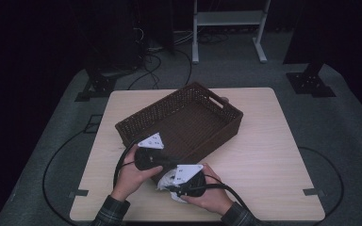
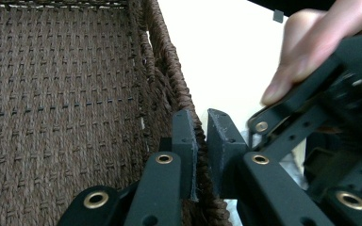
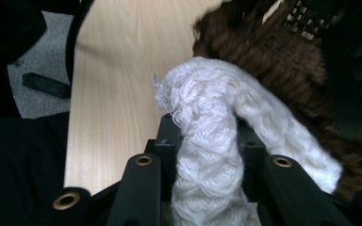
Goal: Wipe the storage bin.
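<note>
While the person leans in from the near edge of the pale wooden table (image 1: 264,141), both hands work close together at the nearest corner of the brown woven basket (image 1: 184,117). The left gripper (image 2: 201,141) has its jaws pinched on the basket's rim: in the left gripper view one black pad sits inside the wall and the other outside it, with the braided edge squeezed between them and only a narrow gap left. Beyond that gripper's jaws and to their left lies the bare woven floor of the basket; to their right is the light tabletop, and closer in, a fingertip and the black frame of the other tool.

The right gripper (image 3: 207,141) is clamped on a white knitted cloth (image 3: 207,117). In the right gripper view the cloth rises between the two jaws as a thick bunched roll, then bends over their tips and droops to the right, where its end hangs against the dark outside of the basket wall. To the left of these jaws the table runs away, and past it a strip of grey carpet (image 3: 42,70).

From above, the right gripper (image 1: 188,181) is just on the near side of the left gripper (image 1: 153,153), almost touching it, and a bit of the white cloth (image 1: 167,181) peeks out beneath it, just outside the basket's near corner.
</note>
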A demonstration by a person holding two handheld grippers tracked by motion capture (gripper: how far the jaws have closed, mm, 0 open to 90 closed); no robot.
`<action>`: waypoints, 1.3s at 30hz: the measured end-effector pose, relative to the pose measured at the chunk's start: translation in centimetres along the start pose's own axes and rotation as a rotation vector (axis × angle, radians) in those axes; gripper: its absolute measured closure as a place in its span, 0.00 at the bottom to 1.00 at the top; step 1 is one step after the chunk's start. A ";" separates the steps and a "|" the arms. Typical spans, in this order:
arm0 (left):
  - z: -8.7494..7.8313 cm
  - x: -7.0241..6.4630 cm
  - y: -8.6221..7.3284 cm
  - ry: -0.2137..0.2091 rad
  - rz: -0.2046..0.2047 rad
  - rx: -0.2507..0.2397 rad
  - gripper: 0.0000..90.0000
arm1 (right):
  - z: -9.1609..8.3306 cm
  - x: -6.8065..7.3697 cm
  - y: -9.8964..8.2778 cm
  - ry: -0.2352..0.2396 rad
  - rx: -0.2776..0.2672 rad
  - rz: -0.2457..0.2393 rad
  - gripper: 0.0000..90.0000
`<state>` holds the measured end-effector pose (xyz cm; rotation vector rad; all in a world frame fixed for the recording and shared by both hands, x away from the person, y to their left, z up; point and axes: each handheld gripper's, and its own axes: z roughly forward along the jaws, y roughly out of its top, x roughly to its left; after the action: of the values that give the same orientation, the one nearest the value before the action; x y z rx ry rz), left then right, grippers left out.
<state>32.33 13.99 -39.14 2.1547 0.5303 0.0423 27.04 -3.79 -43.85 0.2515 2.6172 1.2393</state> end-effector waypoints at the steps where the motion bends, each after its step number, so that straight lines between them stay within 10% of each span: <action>1: 0.0 0.0 0.0 0.000 0.000 0.000 0.90 | 0.0 0.0 0.0 0.000 0.000 0.000 0.76; 20: 0.0 0.0 -0.1 0.000 0.002 -0.004 0.90 | 3.2 -0.2 -2.7 0.041 0.119 0.050 0.76; 39: -1.7 0.2 -0.1 0.006 -0.014 -0.023 0.84 | -1.1 -1.3 -3.5 -0.008 0.081 0.094 0.76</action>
<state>32.11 15.46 -38.25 2.1290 0.5457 0.0468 27.80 -7.18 -45.70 0.3969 2.6793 1.1596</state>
